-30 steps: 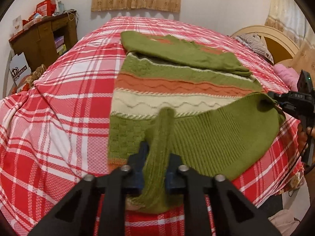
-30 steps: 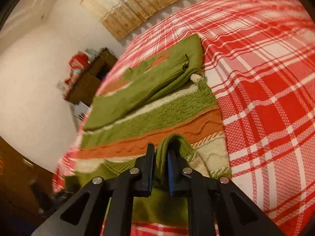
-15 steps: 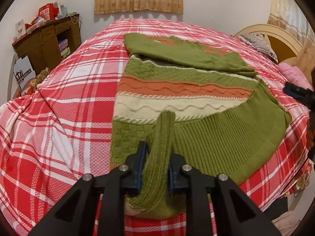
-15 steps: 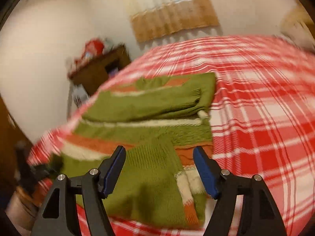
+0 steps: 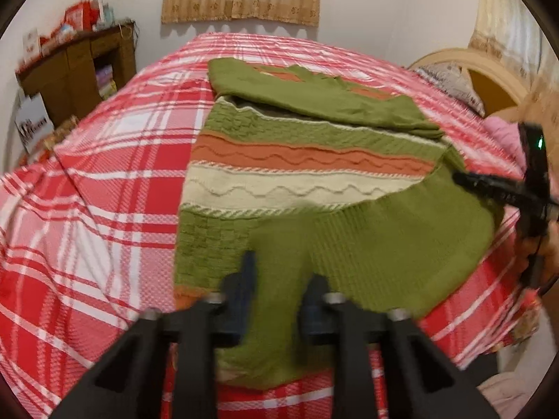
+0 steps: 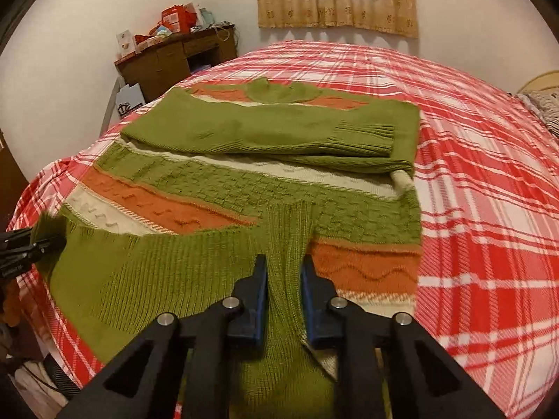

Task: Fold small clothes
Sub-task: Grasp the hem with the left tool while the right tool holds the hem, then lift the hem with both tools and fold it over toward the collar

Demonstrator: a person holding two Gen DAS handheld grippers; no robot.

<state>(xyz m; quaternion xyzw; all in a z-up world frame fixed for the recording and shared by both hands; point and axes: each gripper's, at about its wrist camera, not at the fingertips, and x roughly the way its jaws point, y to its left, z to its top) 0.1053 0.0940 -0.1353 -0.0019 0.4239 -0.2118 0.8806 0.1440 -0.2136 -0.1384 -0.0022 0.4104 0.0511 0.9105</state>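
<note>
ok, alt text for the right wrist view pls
The right gripper pinches a raised fold of a green, orange and cream striped sweater spread on a red plaid bedspread. A sleeve lies folded across its chest; a cluttered wooden desk stands behind.

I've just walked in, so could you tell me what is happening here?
A person, a gripper in each hand, is folding a green, orange and cream striped knitted sweater on a red plaid bed. Its sleeves lie folded across the chest. The right gripper pinches the green hem; the left gripper straddles it too, grip unclear through blur.
</note>
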